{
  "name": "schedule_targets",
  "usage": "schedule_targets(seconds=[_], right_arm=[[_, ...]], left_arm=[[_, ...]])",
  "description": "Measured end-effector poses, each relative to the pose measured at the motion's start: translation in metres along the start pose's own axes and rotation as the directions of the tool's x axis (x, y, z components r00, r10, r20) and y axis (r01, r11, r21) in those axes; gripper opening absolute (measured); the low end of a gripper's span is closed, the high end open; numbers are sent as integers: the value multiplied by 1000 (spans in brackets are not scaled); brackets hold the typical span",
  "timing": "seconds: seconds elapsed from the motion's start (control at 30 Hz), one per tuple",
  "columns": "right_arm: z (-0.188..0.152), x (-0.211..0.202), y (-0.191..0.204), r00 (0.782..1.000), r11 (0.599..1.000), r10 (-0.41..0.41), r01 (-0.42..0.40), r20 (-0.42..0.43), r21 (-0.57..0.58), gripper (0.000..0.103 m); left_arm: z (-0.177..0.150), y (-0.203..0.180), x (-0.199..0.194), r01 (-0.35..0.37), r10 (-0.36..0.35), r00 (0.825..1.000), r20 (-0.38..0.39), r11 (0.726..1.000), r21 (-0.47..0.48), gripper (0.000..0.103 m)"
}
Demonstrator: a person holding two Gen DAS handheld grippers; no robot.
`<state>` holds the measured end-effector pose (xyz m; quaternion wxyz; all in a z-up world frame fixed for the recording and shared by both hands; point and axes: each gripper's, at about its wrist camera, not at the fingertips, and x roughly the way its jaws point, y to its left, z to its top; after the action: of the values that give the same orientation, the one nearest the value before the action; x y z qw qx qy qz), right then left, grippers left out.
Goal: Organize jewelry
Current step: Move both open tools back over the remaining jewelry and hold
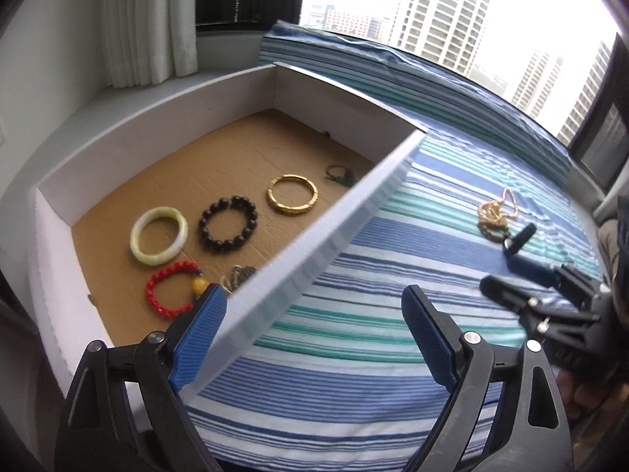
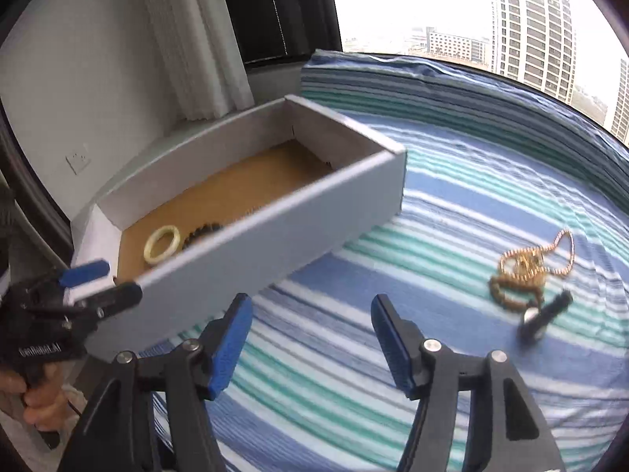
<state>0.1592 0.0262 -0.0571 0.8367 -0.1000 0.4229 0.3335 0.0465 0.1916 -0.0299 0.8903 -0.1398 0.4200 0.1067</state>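
Behind the white box [image 1: 157, 133] wall, the red bracelet [image 1: 170, 290] and a grey piece are half hidden. Left gripper [image 1: 314, 299] is spread, straddling that wall; right gripper [image 2: 310, 314] is spread, empty. Gold chains [image 2: 530, 271] lie blurred on the striped sheet [image 2: 432, 216].

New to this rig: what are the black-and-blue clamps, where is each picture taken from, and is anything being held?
They are hand-held two-finger grippers, one per hand, each carrying a camera that looks along its fingers. The left gripper stands open astride the near wall of the white box; whether it touches is unclear. Inside lie a pale green bangle, a black bead bracelet, a gold bangle and a red bead bracelet. The right gripper is open and empty over the striped sheet, where a gold chain and a small black object remain.
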Motion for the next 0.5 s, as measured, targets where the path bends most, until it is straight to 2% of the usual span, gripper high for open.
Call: schedule_targets(seconds=[0.1, 0.2, 0.37, 0.5], right_arm=[[-63, -15, -14, 994, 994, -106, 105, -27, -22, 64], [-107, -42, -40, 985, 985, -170, 171, -40, 33, 64], [-147, -93, -76, 961, 949, -274, 274, -20, 155, 64], [-163, -123, -90, 946, 925, -324, 313, 18, 215, 64]], left_arm=[[-27, -36, 6, 63, -62, 998, -16, 997, 41, 92], [-50, -71, 17, 122, -116, 991, -60, 988, 93, 92], [-78, -120, 25, 182, -160, 978, -137, 968, 170, 92], [-86, -144, 20, 196, -167, 976, -143, 954, 225, 92]])
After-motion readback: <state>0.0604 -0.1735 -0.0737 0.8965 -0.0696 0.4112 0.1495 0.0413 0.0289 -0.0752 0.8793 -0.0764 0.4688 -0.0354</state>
